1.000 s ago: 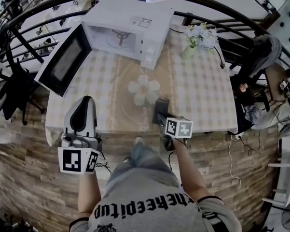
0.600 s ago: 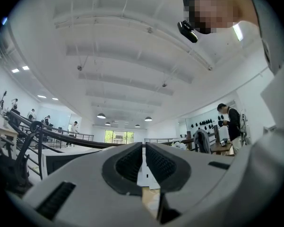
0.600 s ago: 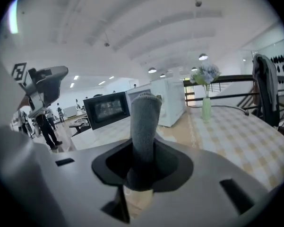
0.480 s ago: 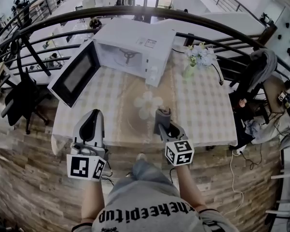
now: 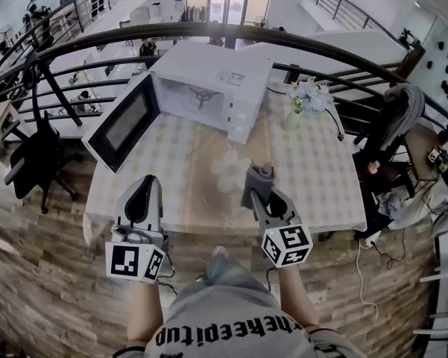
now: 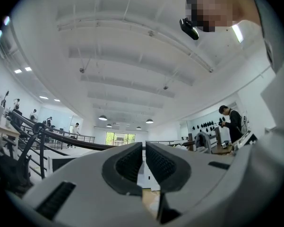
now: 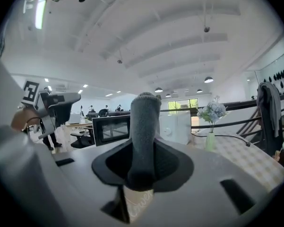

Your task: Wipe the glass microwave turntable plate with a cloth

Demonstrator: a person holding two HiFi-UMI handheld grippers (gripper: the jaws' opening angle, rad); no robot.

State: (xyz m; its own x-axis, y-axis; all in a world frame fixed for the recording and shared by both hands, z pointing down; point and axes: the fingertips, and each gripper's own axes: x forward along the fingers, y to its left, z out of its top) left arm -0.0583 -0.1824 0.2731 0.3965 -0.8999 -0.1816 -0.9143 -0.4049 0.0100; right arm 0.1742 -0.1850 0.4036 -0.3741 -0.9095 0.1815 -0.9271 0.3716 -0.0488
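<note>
The glass turntable plate [image 5: 215, 191] lies near the middle of the checked table, faint and see-through, with a pale flower shape showing at its centre. My right gripper [image 5: 258, 185] is held above the plate's right side, shut on a rolled grey cloth [image 5: 258, 173]. In the right gripper view the cloth [image 7: 144, 126] stands up from between the jaws, which clamp its lower end. My left gripper [image 5: 147, 186] hovers over the table's front left edge, left of the plate. In the left gripper view its jaws [image 6: 144, 148] are shut with nothing between them.
A white microwave [image 5: 212, 84] stands at the back of the table, its door [image 5: 123, 123] swung open to the left. A vase of flowers [image 5: 305, 95] stands at the back right. A dark railing curves behind the table, and a black chair [image 5: 33, 162] is at the left.
Both grippers have drawn back towards me and tilted up, the right one carrying the cloth. The view has tipped up, so the table sits lower in the picture.
</note>
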